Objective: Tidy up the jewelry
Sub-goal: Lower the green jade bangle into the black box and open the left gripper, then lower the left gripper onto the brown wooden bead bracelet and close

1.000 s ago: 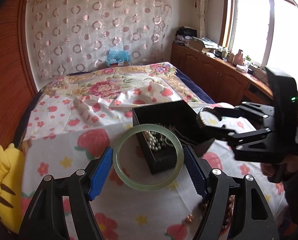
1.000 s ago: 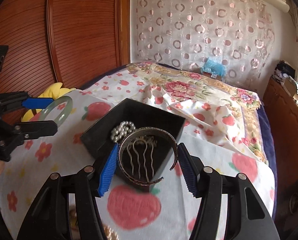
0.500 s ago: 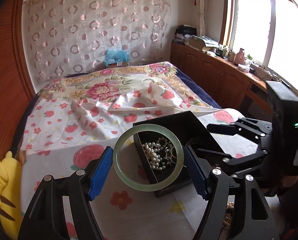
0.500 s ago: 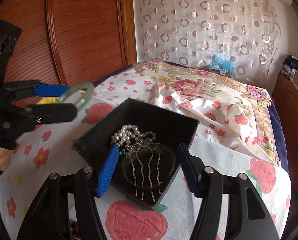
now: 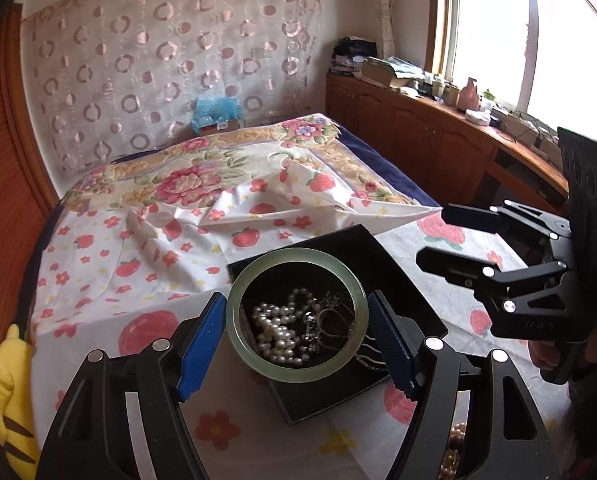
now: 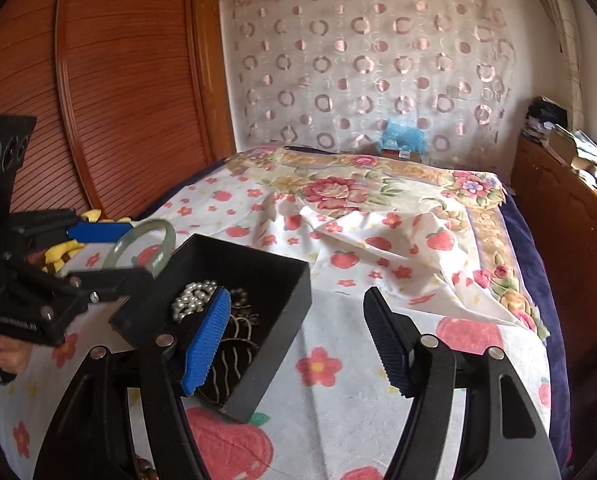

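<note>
A black open jewelry box (image 5: 414, 292) (image 6: 258, 280) stands on the flowered bedsheet. It holds a pearl necklace (image 5: 276, 330) (image 6: 194, 296) and a dark wavy hair comb (image 6: 238, 344). My left gripper (image 5: 297, 334) is shut on a pale green jade bangle (image 5: 234, 312), held level right above the box; the bangle also shows in the right wrist view (image 6: 166, 240). My right gripper (image 6: 298, 340) is open and empty, just right of the box; in the left wrist view it hangs at the right (image 5: 438, 236).
A yellow plush toy (image 5: 2, 392) lies at the bed's left edge. Loose beads (image 5: 454, 452) lie on the sheet near the front. A wooden wardrobe (image 6: 118, 100) stands left, a low wooden cabinet (image 5: 418, 132) with clutter under the window right.
My right gripper opened, left the dark bracelet in the box, and drew back to the right. My left gripper carried the jade bangle over the box.
</note>
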{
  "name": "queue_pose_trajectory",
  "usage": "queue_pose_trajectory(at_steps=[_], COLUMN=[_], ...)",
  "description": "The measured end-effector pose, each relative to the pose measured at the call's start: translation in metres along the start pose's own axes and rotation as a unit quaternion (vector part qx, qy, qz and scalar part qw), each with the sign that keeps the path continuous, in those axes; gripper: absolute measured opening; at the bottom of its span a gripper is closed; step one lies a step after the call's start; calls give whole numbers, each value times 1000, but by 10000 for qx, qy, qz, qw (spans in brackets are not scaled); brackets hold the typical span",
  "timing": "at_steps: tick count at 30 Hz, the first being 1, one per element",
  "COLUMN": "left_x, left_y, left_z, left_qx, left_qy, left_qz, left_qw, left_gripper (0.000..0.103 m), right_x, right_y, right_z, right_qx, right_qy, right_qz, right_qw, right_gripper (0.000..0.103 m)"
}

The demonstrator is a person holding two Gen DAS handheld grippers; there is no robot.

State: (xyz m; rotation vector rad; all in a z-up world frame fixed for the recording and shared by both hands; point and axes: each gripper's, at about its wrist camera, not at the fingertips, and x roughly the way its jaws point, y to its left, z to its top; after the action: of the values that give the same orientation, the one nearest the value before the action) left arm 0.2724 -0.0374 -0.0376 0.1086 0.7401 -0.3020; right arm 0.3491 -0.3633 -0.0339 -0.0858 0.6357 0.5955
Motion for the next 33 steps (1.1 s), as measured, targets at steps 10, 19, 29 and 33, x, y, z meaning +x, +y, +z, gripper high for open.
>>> queue_pose_trajectory(at_steps=[10,19,29,33], left_x=[17,15,-14,-22], left_y=[-10,-14,-5,-1], left_z=[-14,-18,-27,-37], left_qx=[34,47,-162,-230], left_qy=[240,216,31,46], left_qz=[-40,-95,-108,-93], left_qw=[9997,9997,9998,9997], left_gripper=[69,74,75,75], right_x=[-3,-10,-34,-46], right_y=[-2,0,12,15], right_z=[3,10,5,-8], right_qx=[-34,-86,-262,-262], right_qy=[-46,-96,-96,-3], right_qz=[28,-35,-129,-118], right_qw=[10000,9999,9995,9996], right_gripper=[71,71,71,71])
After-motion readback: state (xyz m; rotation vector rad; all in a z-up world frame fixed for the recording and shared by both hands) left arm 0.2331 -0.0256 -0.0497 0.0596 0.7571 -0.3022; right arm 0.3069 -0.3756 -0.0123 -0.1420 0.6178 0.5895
